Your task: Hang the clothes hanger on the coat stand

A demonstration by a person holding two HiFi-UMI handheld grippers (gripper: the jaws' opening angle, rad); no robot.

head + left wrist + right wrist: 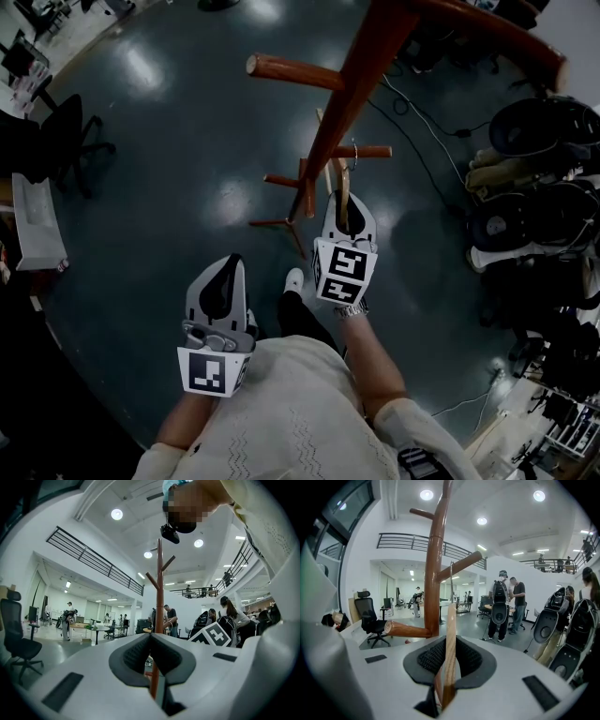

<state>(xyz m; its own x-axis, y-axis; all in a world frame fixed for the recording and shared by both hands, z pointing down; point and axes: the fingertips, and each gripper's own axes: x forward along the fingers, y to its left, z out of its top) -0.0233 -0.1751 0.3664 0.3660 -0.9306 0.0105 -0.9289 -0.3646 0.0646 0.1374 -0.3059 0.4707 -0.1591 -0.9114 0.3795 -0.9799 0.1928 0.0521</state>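
Note:
The brown wooden coat stand (349, 89) rises in front of me, with pegs at several heights. My right gripper (345, 202) is shut on a wooden clothes hanger (343, 190), held edge-on just below a short peg (367, 151). In the right gripper view the hanger (449, 653) stands between the jaws. Its thin metal hook (451, 581) reaches up beside an angled peg (461, 565); whether it rests on the peg I cannot tell. The stand's pole (434, 573) is just left of it. My left gripper (229, 264) hangs lower left, shut and empty, facing the stand (159, 592).
A black office chair (73, 131) stands at the far left. Dark bags and gear (530, 211) crowd the right side, with cables (427, 122) on the dark floor. The person's shoe (294, 279) is near the stand's base. Several people (506, 604) stand farther off.

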